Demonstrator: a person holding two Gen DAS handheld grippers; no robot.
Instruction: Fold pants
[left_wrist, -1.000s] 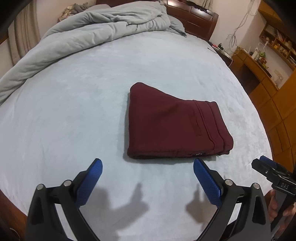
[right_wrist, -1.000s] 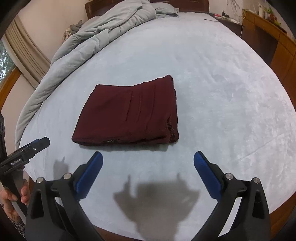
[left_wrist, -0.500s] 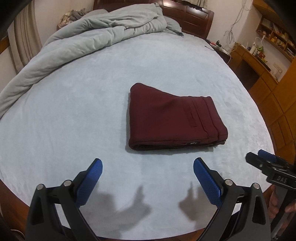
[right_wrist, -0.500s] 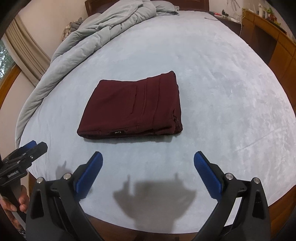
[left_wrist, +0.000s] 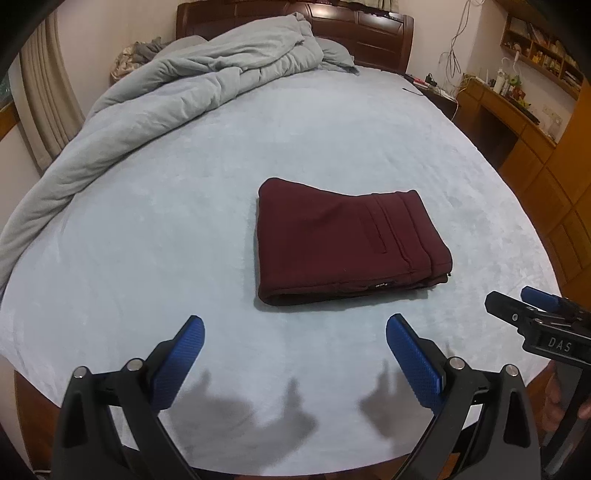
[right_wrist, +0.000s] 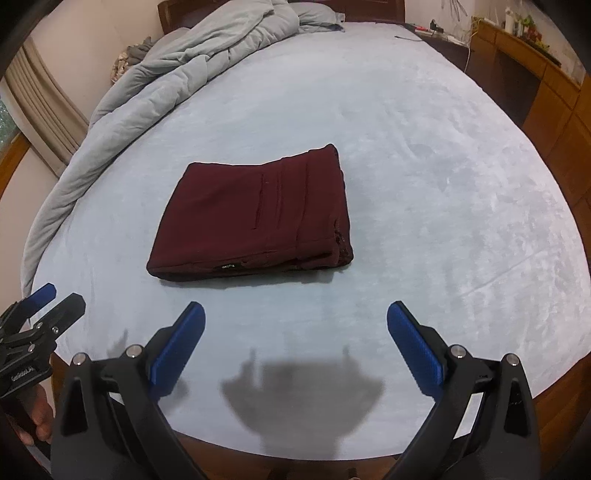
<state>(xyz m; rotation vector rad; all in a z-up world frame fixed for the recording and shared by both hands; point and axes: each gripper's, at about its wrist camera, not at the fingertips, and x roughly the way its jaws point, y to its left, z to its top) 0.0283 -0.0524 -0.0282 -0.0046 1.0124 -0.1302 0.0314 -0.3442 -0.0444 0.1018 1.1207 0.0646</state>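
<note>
While the bed (left_wrist: 184, 221) fills nearly all of both views, its pale blue sheet lying flat and mostly bare, I judge the folding to be done or very near it. A grey duvet (left_wrist: 166, 99) is bunched along the far left side up to the dark wooden headboard (left_wrist: 369, 40), well apart from my work. Wooden cabinets (left_wrist: 561, 206) and a desk stand off to the right of the bed, beyond its edge.

On the sheet, near the middle and somewhat toward me, the maroon pants (left_wrist: 343, 240) lie as a compact, thick rectangle, with the waistband and pocket seams on top at the right end and the layered edges stacked facing me. No leg trails out that I can see. What might be left is only a small squaring of the slightly uneven right corner, if anything.

Open sheet surrounds the bundle on every side, so I have room to approach from any direction; the near edge of the bed sits just under my tools.

My left claw (left_wrist: 295, 343) hangs spread wide and empty, short of the pants. My right claw (right_wrist: 295, 328) is likewise spread wide, empty, clear of the cloth.
</note>
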